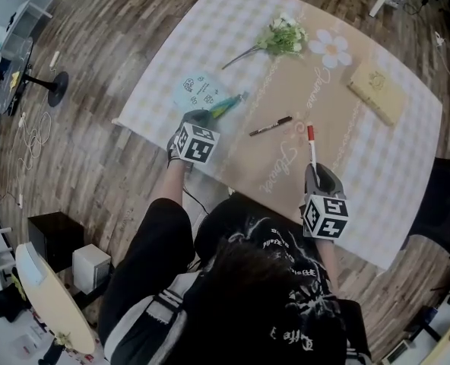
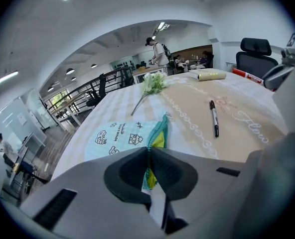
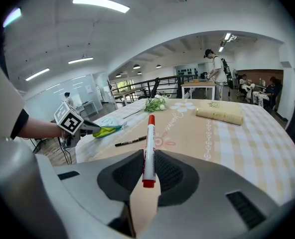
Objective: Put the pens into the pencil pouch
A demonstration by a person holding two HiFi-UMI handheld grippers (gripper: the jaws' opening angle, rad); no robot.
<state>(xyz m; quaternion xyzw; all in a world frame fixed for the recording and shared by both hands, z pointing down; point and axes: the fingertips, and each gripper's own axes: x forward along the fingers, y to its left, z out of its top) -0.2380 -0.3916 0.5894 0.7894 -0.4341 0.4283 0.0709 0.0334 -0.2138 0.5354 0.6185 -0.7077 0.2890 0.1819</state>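
The light-blue pencil pouch (image 1: 198, 91) lies on the table's left part, its teal zip edge and yellow lining (image 2: 155, 136) turned toward me. My left gripper (image 1: 203, 117) is shut on that zip edge (image 2: 149, 156). My right gripper (image 1: 315, 172) is shut on a white pen with red ends (image 1: 312, 144), which sticks out forward from between the jaws (image 3: 148, 143). A black pen (image 1: 270, 126) lies loose on the cloth between the two grippers, also in the left gripper view (image 2: 214, 117) and the right gripper view (image 3: 131, 142).
A bunch of white flowers (image 1: 282, 36) and a beige book (image 1: 377, 90) lie at the far side of the checked tablecloth (image 1: 392, 166). A black chair (image 1: 447, 196) stands to the right of the table. People stand at desks far behind.
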